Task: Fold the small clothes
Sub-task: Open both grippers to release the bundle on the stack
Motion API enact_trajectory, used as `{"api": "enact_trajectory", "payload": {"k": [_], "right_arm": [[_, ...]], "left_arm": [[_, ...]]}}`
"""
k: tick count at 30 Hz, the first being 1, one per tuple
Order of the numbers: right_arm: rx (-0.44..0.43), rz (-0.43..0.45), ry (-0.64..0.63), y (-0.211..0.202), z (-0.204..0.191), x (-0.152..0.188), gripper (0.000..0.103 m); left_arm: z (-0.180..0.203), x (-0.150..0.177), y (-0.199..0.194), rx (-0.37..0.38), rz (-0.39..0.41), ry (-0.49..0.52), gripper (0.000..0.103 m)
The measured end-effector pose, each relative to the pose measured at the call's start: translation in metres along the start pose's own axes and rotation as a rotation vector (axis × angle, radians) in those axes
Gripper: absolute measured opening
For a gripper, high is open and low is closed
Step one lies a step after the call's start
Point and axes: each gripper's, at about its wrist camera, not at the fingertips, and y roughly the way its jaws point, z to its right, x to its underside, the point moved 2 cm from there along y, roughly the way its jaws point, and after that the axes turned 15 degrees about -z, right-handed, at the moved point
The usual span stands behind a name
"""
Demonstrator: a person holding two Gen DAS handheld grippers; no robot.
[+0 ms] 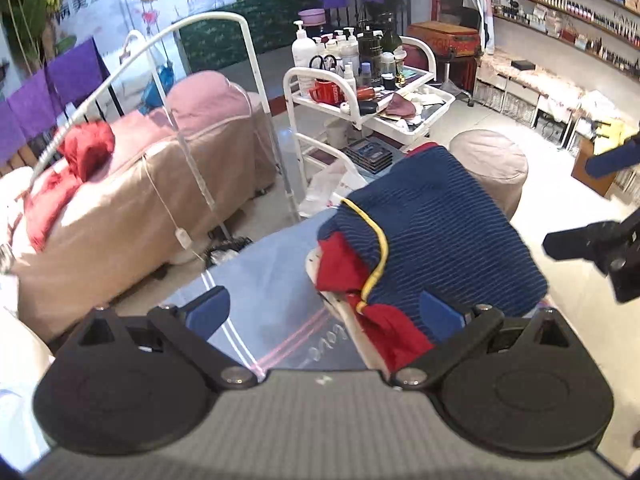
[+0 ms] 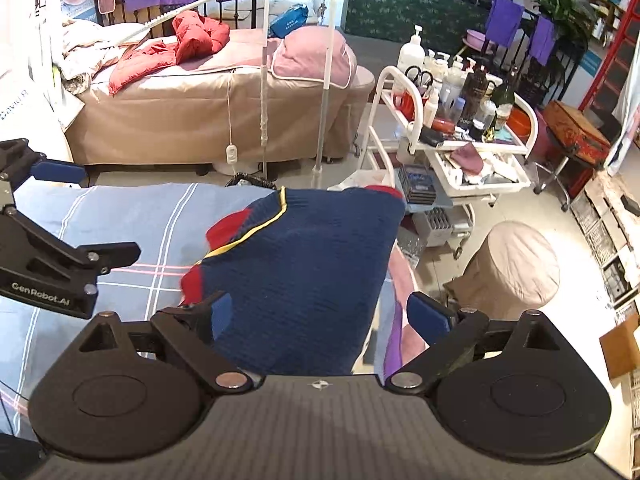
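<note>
A small navy knitted garment (image 1: 440,232) with red parts and yellow piping lies folded on a blue checked sheet (image 1: 264,280); it also shows in the right wrist view (image 2: 304,280). My left gripper (image 1: 326,314) is open above the sheet, its right finger at the garment's near edge and red part. My right gripper (image 2: 320,318) is open, jaws wide over the garment's near edge. The left gripper also shows at the left of the right wrist view (image 2: 56,216); the right gripper appears at the right edge of the left wrist view (image 1: 592,200).
A massage bed (image 2: 200,120) with a red jacket (image 2: 188,36) stands beyond the sheet. A white trolley (image 2: 460,140) full of bottles stands to the right, with a beige round stool (image 2: 516,268) near it. Shelves line the right wall.
</note>
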Motion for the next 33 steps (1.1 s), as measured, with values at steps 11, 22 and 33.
{"api": "enact_trajectory", "payload": {"k": [11, 22, 33], "right_arm": [[-0.018, -0.029, 0.094, 0.014, 0.006, 0.005, 0.103], [-0.013, -0.052, 0.124, 0.024, 0.007, 0.013, 0.103], [-0.006, -0.048, 0.147, 0.028, 0.007, 0.018, 0.103]], "left_arm": [[0.005, 0.015, -0.003, -0.083, -0.023, -0.032, 0.103], [0.008, 0.019, 0.014, 0.029, -0.066, -0.047, 0.103], [-0.003, 0.020, 0.020, 0.121, -0.027, -0.107, 0.098]]}}
